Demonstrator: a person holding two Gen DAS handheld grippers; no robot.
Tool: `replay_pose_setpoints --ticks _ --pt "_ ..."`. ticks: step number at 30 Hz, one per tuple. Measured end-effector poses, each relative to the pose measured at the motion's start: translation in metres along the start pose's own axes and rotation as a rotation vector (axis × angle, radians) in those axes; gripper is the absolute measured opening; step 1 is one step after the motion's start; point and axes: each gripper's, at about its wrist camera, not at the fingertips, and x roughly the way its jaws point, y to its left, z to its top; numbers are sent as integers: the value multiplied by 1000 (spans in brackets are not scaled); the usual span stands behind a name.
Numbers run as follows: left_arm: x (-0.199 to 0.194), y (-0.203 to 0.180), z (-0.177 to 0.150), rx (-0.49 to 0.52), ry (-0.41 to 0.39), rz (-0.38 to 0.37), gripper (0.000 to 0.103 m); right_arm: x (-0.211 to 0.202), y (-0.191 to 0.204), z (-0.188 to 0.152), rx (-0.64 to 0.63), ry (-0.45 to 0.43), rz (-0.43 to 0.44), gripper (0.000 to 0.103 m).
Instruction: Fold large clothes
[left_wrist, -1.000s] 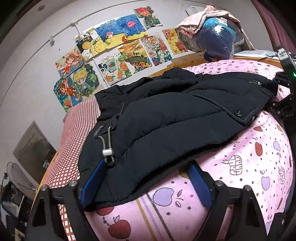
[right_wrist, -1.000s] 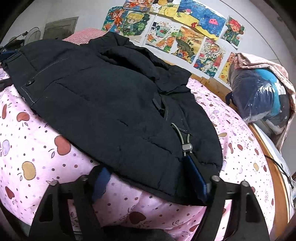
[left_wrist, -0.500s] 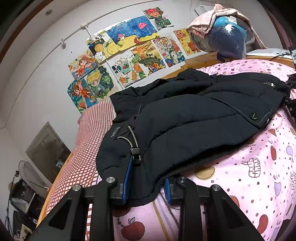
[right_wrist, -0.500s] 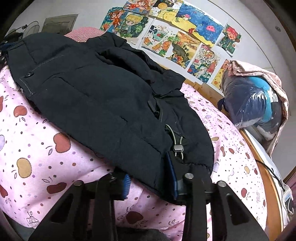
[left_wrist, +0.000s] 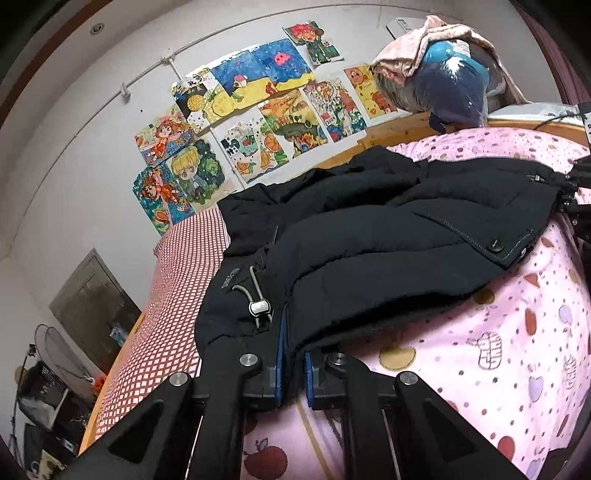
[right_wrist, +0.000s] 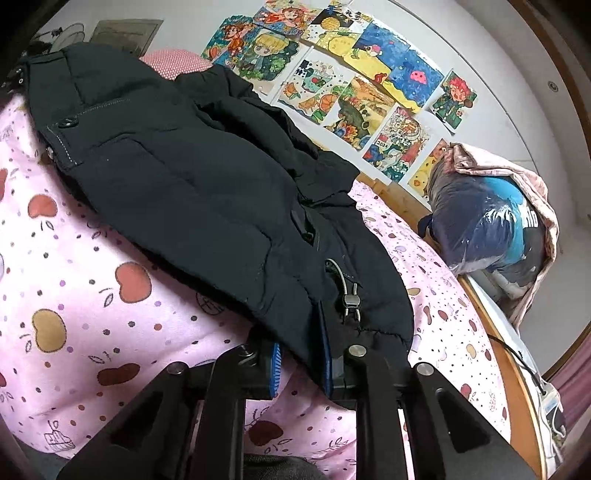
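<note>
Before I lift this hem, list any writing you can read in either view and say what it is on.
"2024": on one drawing taped to the wall, right wrist view.
Small pale print on the black jacket near its drawstring toggle: too blurred to read.
White lettering on the bagged bundle by the bed edge: cut off, unreadable.
Nothing else is legible.

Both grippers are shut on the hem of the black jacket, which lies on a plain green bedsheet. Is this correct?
Not quite. The sheet is pink with a fruit print, as both wrist views show. The rest holds: the left gripper and right gripper are each shut on the hem of the black jacket.
</note>
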Motion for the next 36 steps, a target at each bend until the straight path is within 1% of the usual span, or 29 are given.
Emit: replay_pose_setpoints --ticks 3,5,7,11,13,16,22,24,28,32,36 --pt "-2 12 5 -62 -2 -32 8 -6 -12 1 49 -22 36 12" --pt "-6 19 8 -98 -22 -42 7 -6 -22 2 99 -25 67 11" --pt "-10 25 10 -118 -44 -40 7 -11 -34 5 168 -50 82 10" --pt "-24 37 15 -176 -110 -22 6 -18 -58 10 349 -106 139 7" --pt "-31 42 17 -188 -145 -9 5 -27 -62 9 401 -158 140 7" --pt "-43 47 18 -209 -176 -14 5 -38 -63 10 423 -219 119 6" --pt "-71 56 16 -235 -229 -21 5 -57 -78 2 521 -281 133 6" --pt "-80 61 16 -251 -235 -30 5 -66 -81 1 539 -305 139 6" --pt "-98 71 20 -276 -238 -51 5 -93 -84 1 536 -359 140 6" --pt "-113 85 32 -272 -256 -62 5 -118 -86 4 517 -406 138 6" --pt "-113 99 49 -265 -257 -88 5 -136 -95 12 507 -456 138 5"
